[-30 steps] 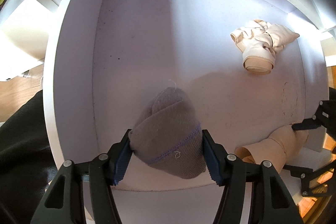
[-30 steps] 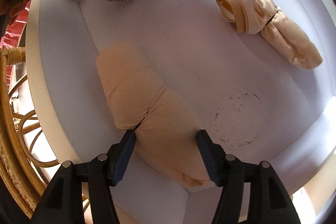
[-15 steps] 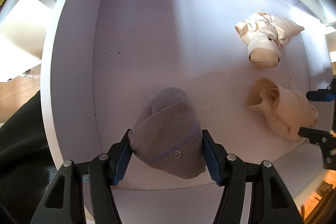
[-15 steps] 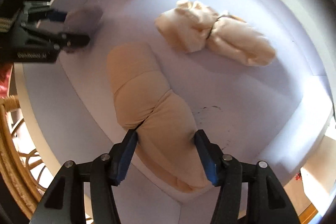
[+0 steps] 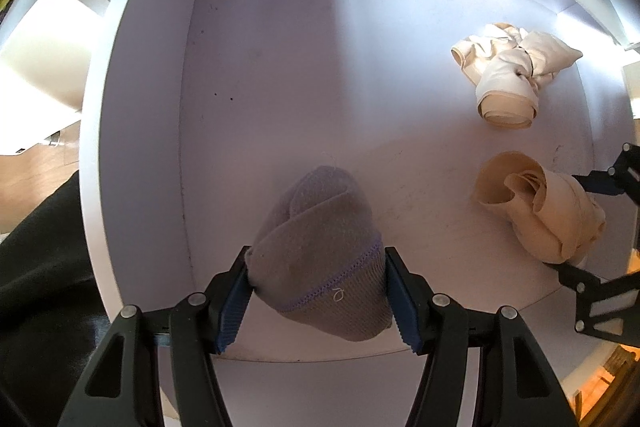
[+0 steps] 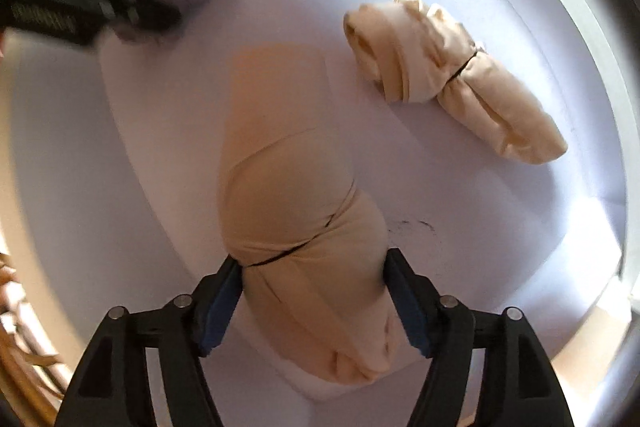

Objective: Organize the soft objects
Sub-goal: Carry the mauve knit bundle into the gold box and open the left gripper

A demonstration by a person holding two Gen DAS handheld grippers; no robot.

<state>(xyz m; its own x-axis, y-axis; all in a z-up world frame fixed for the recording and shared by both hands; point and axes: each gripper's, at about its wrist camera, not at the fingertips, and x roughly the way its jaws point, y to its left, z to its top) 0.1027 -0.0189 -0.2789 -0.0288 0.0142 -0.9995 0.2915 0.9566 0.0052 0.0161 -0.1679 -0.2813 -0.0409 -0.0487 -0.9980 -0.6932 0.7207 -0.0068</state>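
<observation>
A: We have two rolled bundles in hand over the white drawer (image 5: 136, 155). The grey knit roll (image 5: 320, 251) sits between the blue pads of our left hand-held gripper (image 5: 318, 291), squeezed at both flanks, its tip pointing to twelve o'clock in the left wrist view. The tan roll (image 6: 296, 211) is between the pads of our right hand-held gripper (image 6: 314, 301), whose jaws are opening at this moment while the pads touch the cloth on both sides.

B: So we judge this as the placing step?

A: Yes. The tan roll looks down on the drawer floor, near the corner at six o'clock in the right wrist view. A third, cream roll (image 6: 448, 79) already lies at about two o'clock, apart from ours.

B: What does the next move call for?

A: Letting the tan roll go without dragging it, then setting the grey one down.

B: And room?

A: Plenty of bare floor from ten to twelve o'clock in the left view. The drawer's side wall stands close at nine o'clock, the front edge at six, so we should lift straight up.
</observation>
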